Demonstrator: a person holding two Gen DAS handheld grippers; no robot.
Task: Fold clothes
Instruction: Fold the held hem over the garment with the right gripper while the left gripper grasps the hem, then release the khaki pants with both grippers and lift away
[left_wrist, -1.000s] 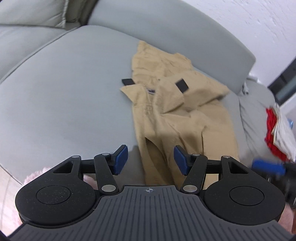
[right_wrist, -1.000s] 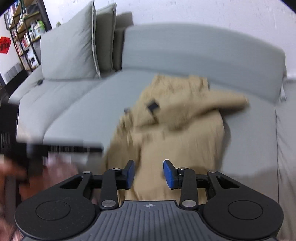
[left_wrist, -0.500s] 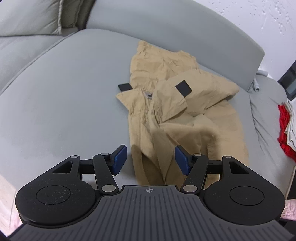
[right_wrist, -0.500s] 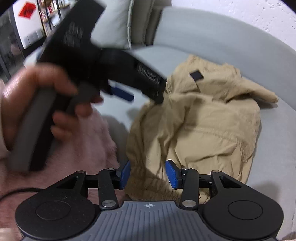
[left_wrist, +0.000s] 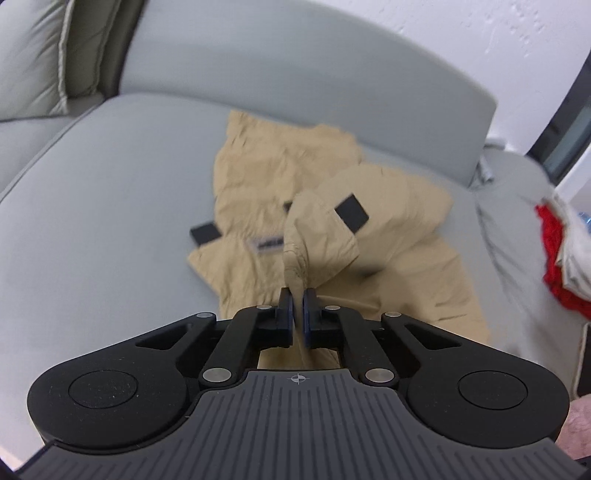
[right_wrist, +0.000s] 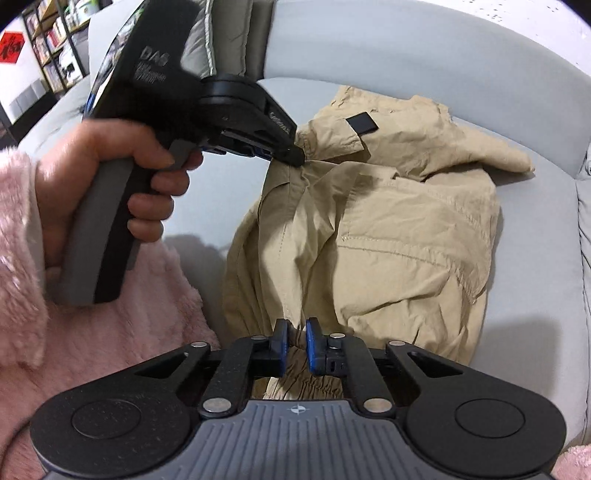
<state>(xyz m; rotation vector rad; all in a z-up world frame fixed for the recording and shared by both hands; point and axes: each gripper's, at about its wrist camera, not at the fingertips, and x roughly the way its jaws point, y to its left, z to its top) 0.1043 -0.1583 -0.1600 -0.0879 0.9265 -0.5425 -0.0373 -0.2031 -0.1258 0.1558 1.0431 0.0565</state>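
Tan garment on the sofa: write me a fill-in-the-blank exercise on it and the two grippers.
1. The tan garment lies on a ____ sofa.
2. The fingers of the left gripper are ____ on a fold of the cloth.
3. The right gripper grips the garment's ____ edge, closest to its camera.
4. Black ____ are sewn onto the fabric.

Missing words: grey; shut; near; patches
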